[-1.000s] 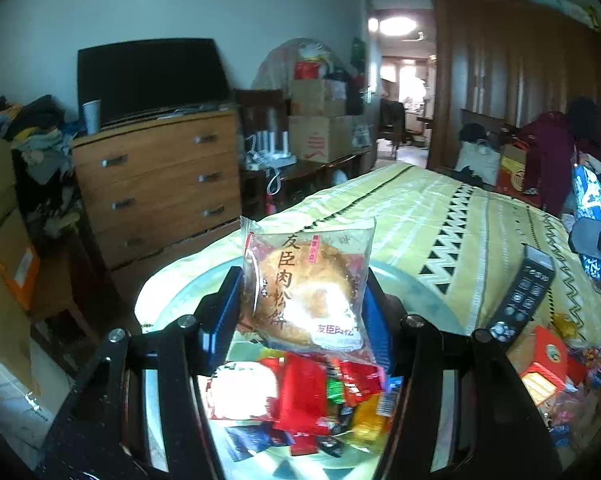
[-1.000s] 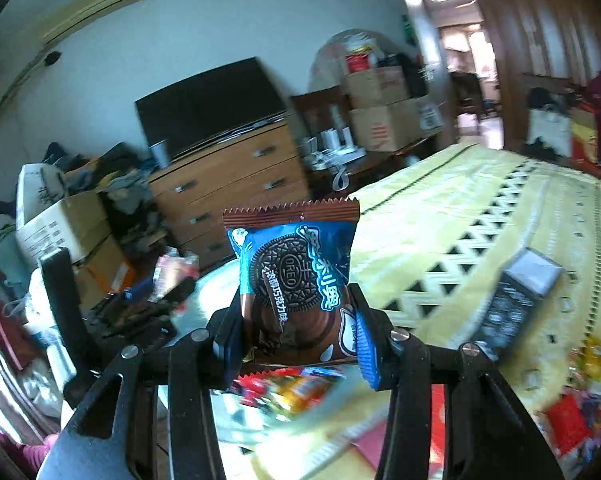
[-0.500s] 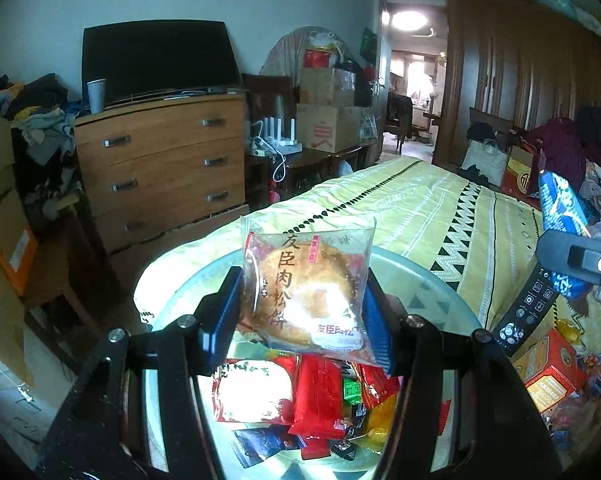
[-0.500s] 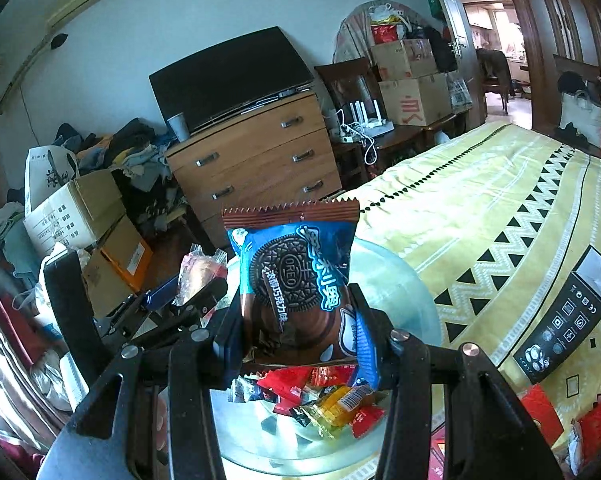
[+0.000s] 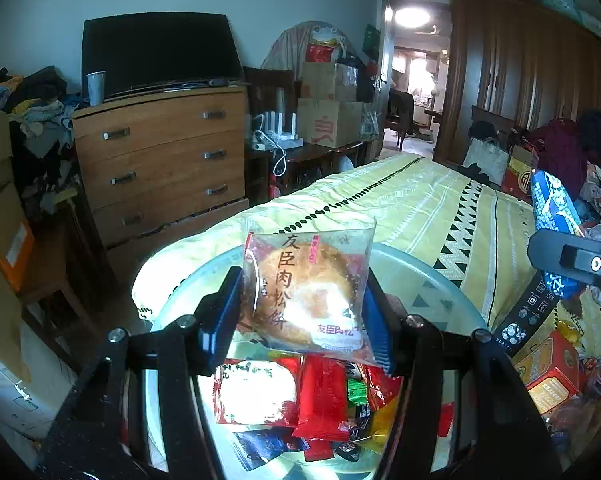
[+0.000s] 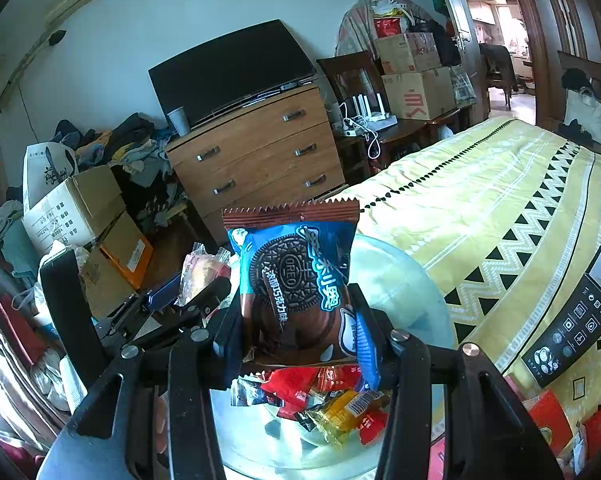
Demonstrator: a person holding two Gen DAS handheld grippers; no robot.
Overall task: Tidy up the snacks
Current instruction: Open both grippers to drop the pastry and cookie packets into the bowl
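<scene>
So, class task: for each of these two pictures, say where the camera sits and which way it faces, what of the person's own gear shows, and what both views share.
Left wrist view: sits on the left gripper, looking along its fingers, tilted down over the glass bowl toward the dresser; its jaws clamp a meat floss cake packet.
Right wrist view: sits on the right gripper, facing likewise; its jaws clamp an Oreo packet.
Shared: bowl, dresser, bedspread, remote; each view also catches the other gripper.
</scene>
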